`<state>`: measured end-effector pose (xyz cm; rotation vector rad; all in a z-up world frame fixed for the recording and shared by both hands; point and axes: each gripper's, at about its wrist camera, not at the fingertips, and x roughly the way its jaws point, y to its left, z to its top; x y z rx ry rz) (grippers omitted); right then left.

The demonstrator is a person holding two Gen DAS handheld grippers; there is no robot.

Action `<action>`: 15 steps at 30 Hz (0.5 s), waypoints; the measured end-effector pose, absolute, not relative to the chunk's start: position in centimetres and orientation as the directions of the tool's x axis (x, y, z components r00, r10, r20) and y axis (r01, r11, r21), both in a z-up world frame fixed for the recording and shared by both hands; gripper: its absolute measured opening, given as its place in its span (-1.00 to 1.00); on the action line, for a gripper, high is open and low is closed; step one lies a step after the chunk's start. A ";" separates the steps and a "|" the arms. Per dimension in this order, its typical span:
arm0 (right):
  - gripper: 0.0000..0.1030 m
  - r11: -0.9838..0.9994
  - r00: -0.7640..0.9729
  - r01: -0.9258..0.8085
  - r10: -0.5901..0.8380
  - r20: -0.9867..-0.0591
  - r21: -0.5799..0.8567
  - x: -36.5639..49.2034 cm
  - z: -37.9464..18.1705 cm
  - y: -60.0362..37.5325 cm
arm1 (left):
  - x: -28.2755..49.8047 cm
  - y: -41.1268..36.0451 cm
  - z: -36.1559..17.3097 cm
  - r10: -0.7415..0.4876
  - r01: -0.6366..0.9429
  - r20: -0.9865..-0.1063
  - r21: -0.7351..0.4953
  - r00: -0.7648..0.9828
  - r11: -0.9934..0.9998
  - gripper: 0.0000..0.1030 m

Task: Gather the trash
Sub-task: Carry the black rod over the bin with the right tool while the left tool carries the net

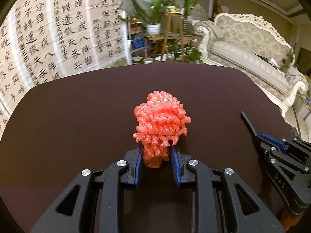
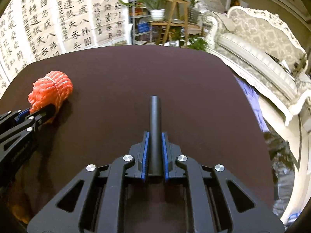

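**A:** Begin at your left gripper [image 1: 156, 151]. How do its tongs stand?

**B:** Your blue-lined fingers [image 1: 137, 162] are drawn nearly together and clamp the lower stem of a crumpled bundle of coral-red foam netting [image 1: 160, 123], tied round with a thin pale thread. The bundle's frilled head swells out above and beyond your fingertips. Whether its base touches the surface or hangs just over it cannot be told.

**A:** And your right gripper [image 2: 155, 136]?

**B:** Its jaws are closed on a slim matte-black cylindrical tube [image 2: 155, 128]. The blue pads [image 2: 145, 151] press the tube's near end from both sides; the rest projects straight ahead past your fingertips, over the table.

**A:** Where do the two grippers lie relative to each other?

**B:** Side by side and apart. In your left wrist view the right gripper [image 1: 250, 126] enters at the lower right edge, the tube's tip slanting up from it. In your right wrist view the left gripper [image 2: 43, 109] enters at the left edge, the red netting [image 2: 51, 90] in its tips.

**A:** What lies beneath and beyond?

**B:** A dark brown table with rounded corners [image 2: 116, 73]. Past its far edge hang calligraphy sheets [image 1: 58, 29], a wooden plant stand [image 1: 169, 33] with a white pot [image 1: 153, 29], and an ornate cream sofa [image 1: 248, 44].
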<state>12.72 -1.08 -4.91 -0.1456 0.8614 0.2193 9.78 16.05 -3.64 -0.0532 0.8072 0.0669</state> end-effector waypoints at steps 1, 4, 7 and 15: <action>-0.76 0.971 0.634 -0.237 0.128 -0.763 -0.035 12.4 -4.9 -2.0 | 9.7 15.5 -3.6 0.033 -0.071 -0.722 -0.022 0.691 0.997 -0.49; -0.76 0.981 0.649 -0.193 0.109 -0.753 -0.025 11.5 -4.6 -4.7 | 9.4 13.1 -3.3 0.000 -0.027 -0.715 -0.027 0.699 0.999 -0.49; -0.76 0.988 0.666 -0.153 0.087 -0.741 -0.022 10.5 -4.3 -7.4 | 9.2 10.6 -3.0 -0.032 0.016 -0.709 -0.030 0.704 0.999 -0.49; -0.76 1.000 0.713 -0.026 0.009 -0.701 -0.013 7.9 -3.4 -14.7 | 8.7 3.9 -2.1 -0.117 0.130 -0.697 -0.034 0.708 0.991 -0.49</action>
